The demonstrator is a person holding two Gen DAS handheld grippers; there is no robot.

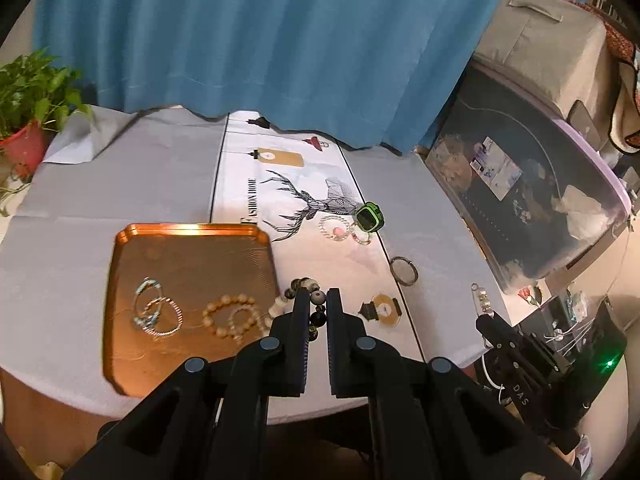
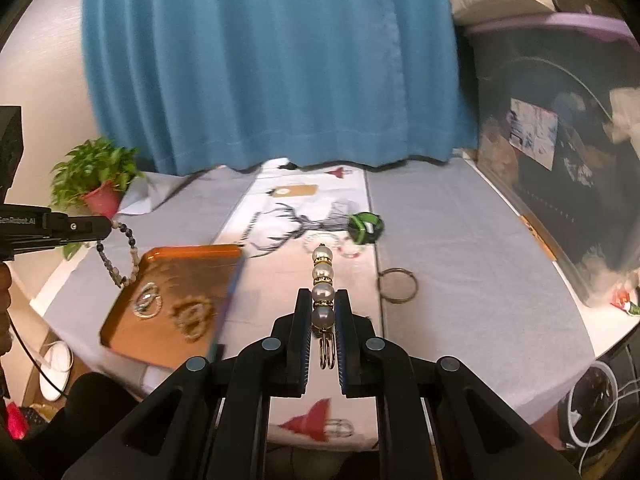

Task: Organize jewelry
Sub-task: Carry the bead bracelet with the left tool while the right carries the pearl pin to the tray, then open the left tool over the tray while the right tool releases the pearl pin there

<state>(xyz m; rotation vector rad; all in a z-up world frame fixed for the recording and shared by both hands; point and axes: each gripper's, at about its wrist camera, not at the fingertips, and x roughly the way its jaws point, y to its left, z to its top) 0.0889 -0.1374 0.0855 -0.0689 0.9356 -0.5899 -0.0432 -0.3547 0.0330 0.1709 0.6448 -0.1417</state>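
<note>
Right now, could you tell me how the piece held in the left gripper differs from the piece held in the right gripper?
The left gripper holds a bead bracelet of small dark and pale beads; the right gripper holds a pearl piece of a few large white pearls with gold spacers. The bead bracelet hangs as a limp loop; the pearl piece sticks straight out as a short rigid bar. Both are clamped between shut jaws above the table.
</note>
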